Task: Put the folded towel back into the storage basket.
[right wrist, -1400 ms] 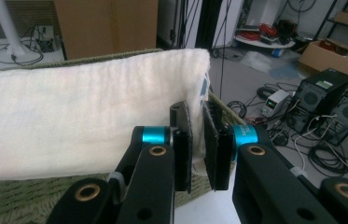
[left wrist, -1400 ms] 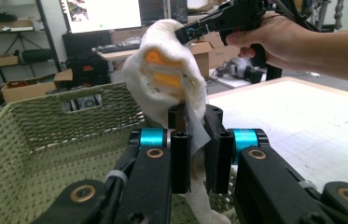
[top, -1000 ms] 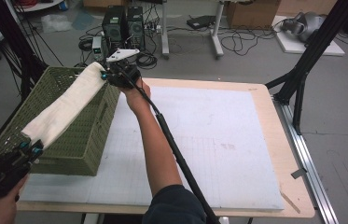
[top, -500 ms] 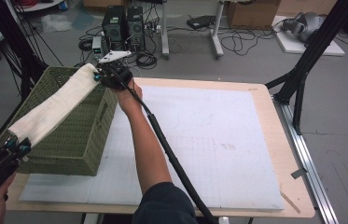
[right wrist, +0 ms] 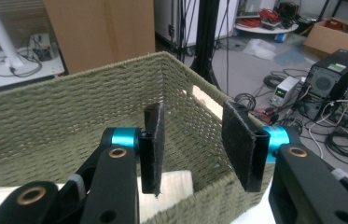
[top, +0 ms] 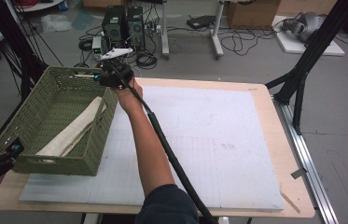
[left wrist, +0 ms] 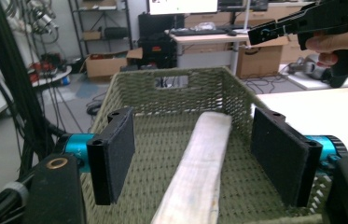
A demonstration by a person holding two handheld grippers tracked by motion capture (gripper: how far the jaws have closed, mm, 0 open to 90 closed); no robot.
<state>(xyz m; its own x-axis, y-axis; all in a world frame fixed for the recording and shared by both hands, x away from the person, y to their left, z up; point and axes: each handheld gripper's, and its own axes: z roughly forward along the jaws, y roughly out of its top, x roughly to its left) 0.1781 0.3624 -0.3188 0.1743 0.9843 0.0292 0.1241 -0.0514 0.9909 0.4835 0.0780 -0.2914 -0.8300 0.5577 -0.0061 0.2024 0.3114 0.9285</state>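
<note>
A long folded cream cloth [top: 76, 128] lies slantwise inside the green woven basket [top: 55, 164] at the table's left side. My left gripper [top: 3, 156] is at the basket's near left corner. Its jaws have just been opening and stand wide apart [left wrist: 199, 156]; the cloth [left wrist: 199, 168] runs away between them, touching neither pad. My right gripper [top: 102, 77] hovers over the basket's far right corner. Its jaws have also just been opening and stand apart [right wrist: 195, 140] above the rim [right wrist: 69, 93], with nothing pressed between them. One cloth end [right wrist: 174, 184] rests below.
The basket stands on a white mat [top: 218, 140] covering the wooden table [top: 297, 205]. The right forearm [top: 146, 149] and its black cable cross the mat. Computer towers [top: 122, 25] and cables lie on the floor behind; a black frame leg [top: 302, 79] rises at right.
The cloth was stretched between both shut grippers above the basket; both have let go and it has dropped inside. My left gripper drew back toward the lower left.
</note>
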